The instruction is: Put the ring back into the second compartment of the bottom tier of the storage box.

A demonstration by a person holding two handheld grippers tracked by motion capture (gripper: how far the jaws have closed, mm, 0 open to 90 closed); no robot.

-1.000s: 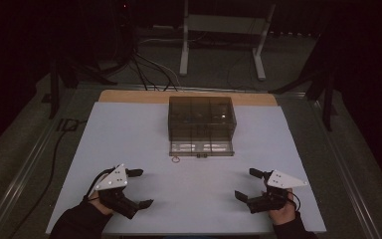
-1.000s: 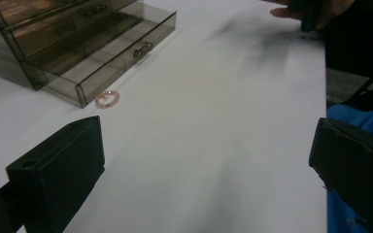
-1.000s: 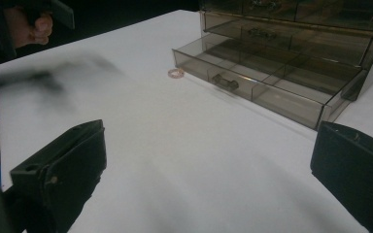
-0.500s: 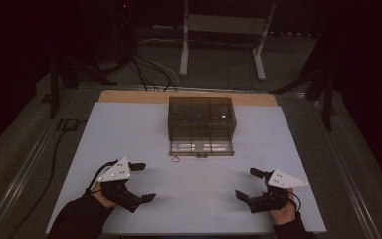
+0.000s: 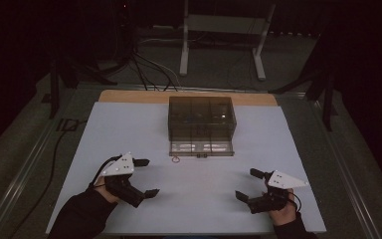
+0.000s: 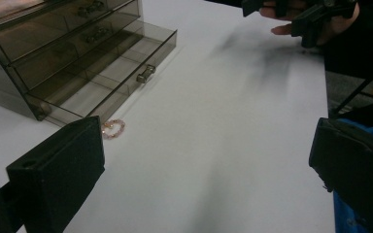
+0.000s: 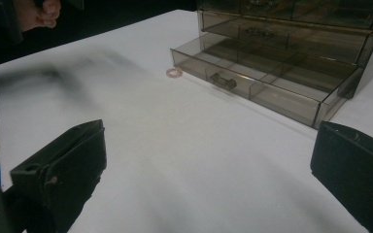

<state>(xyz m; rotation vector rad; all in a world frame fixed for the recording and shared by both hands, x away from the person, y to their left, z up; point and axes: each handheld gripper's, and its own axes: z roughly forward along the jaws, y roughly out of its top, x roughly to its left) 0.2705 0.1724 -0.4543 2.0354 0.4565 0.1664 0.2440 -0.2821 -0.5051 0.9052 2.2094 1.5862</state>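
Observation:
A smoky clear drawer box stands at the table's far middle, its bottom drawer pulled out. A small pink bead ring lies on the white tabletop just off the drawer's front left corner. My left gripper is open near the front left, a short way from the ring. The left gripper view has the ring ahead beside the left jaw, and the drawer behind it. My right gripper is open at the front right with nothing in it. Its view shows the ring and drawer far ahead.
The white tabletop ends in a wooden strip at the back. Dark floor, cables and a metal stand's legs lie beyond. The other hand and its gripper show at the top right of the left gripper view.
My left gripper has moved slightly forward and right, toward the ring. The right gripper has barely shifted.

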